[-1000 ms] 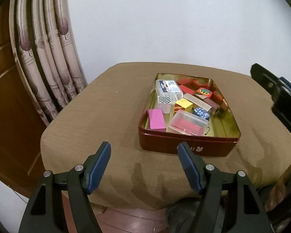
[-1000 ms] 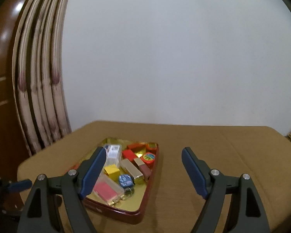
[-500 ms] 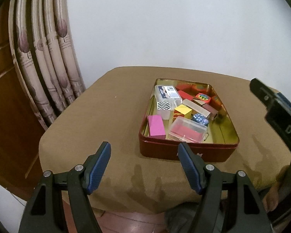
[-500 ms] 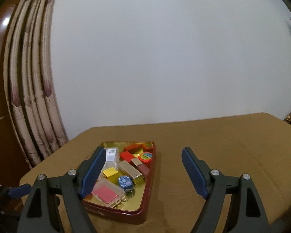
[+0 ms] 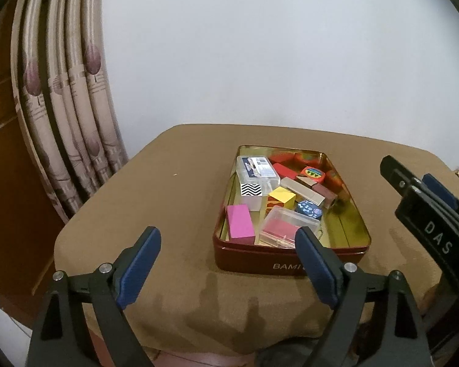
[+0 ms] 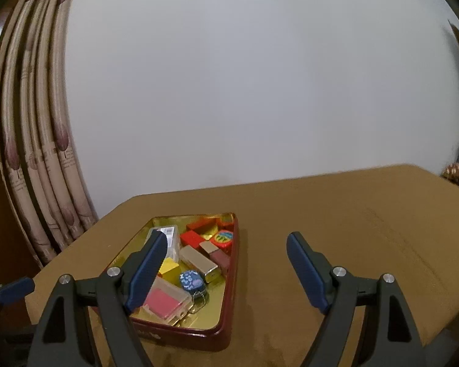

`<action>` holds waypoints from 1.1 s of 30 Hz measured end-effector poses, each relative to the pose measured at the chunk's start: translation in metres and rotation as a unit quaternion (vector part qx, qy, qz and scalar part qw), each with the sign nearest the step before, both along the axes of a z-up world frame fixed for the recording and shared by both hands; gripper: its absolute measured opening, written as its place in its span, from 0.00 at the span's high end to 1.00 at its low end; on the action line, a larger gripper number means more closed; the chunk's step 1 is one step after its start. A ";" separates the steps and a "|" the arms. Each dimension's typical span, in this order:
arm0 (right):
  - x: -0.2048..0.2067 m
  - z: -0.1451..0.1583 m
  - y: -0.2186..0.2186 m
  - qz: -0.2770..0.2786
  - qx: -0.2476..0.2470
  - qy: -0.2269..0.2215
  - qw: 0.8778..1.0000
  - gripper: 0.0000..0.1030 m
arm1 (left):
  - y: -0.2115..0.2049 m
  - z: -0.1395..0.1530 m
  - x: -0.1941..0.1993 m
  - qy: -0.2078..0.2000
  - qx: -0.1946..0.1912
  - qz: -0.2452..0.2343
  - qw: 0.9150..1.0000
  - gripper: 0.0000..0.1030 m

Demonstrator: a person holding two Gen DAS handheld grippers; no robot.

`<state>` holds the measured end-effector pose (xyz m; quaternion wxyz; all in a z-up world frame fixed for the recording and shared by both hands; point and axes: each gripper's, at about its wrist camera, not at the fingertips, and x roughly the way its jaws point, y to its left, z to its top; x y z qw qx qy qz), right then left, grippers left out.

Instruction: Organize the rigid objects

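Note:
A red tin with a gold inside sits on the brown-covered table. It holds several small rigid things: a pink block, a clear box with a red insert, a yellow cube, a clear case with a label, a gold bar. My left gripper is open and empty, in front of the tin's near left corner. My right gripper is open and empty, over the tin's right side.
A patterned curtain and a wooden panel stand at the left. A white wall is behind the table. The right gripper's body shows at the right of the left wrist view. Bare cloth lies right of the tin.
Both grippers have tilted and shifted a little; the tin sits lower in the left view and the right view has swung rightward. Both stay open and empty. The tin's contents are unmoved.

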<state>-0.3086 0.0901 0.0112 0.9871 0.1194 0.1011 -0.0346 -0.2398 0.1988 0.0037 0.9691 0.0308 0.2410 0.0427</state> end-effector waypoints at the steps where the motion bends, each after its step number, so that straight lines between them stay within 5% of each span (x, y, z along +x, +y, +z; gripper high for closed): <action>1: 0.000 -0.001 -0.001 0.000 0.005 0.001 1.000 0.20 | -0.001 0.000 0.001 0.000 0.002 -0.002 1.000 0.16; 33: 0.025 -0.010 0.001 -0.007 0.000 0.036 0.999 0.20 | -0.007 -0.001 0.028 0.033 0.003 -0.028 0.999 0.16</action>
